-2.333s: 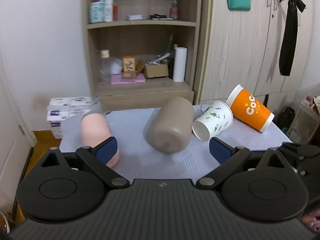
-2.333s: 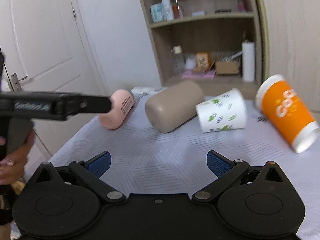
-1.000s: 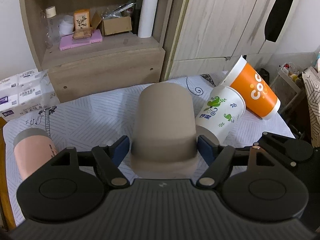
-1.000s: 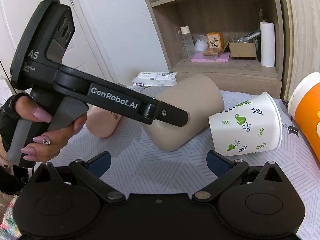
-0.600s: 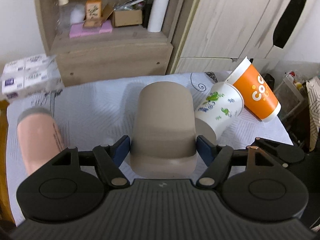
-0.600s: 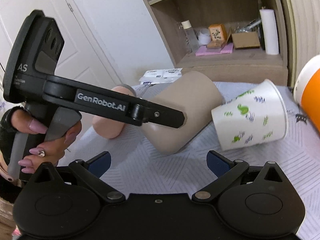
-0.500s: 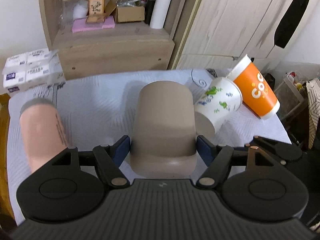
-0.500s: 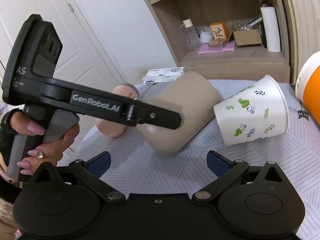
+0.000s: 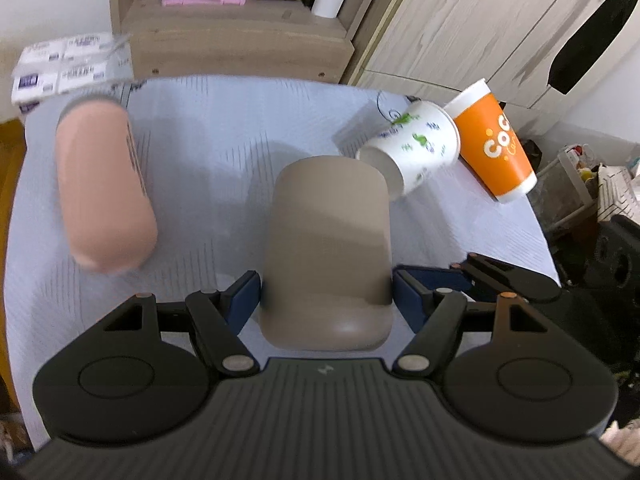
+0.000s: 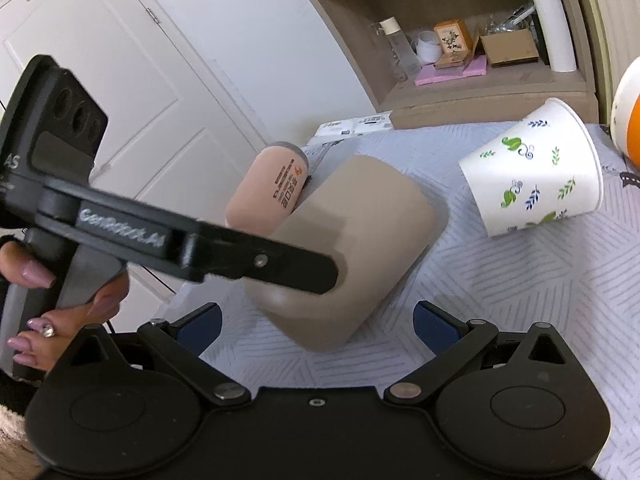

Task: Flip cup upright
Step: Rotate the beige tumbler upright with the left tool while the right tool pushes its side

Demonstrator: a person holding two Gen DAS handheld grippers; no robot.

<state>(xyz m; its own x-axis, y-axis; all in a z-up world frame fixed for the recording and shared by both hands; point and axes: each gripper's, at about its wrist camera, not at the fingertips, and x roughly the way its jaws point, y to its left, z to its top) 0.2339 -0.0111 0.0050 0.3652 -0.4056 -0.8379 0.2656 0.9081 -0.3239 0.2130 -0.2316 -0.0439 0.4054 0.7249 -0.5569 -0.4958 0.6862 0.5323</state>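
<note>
A large taupe cup (image 9: pixel 328 248) is held between the blue pads of my left gripper (image 9: pixel 326 298), which is shut on its lower body; the cup is lifted and tilted above the cloth. In the right wrist view the taupe cup (image 10: pixel 360 248) shows with the left gripper's finger across it. My right gripper (image 10: pixel 316 322) is open and empty, just in front of the cup. A pink cup (image 9: pixel 104 188), a white leaf-print paper cup (image 9: pixel 416 148) and an orange paper cup (image 9: pixel 492 148) lie on their sides.
A pale blue patterned cloth (image 9: pixel 208 128) covers the table. A wooden shelf unit (image 9: pixel 240 36) and wardrobe doors (image 9: pixel 480 20) stand behind it. Tissue packs (image 9: pixel 68 64) lie at the back left. A white door (image 10: pixel 100 80) is on the left.
My left gripper has raised and tipped the taupe cup, so the table sits lower in view. The white paper cup has rolled a little away from it. The right gripper stays open.
</note>
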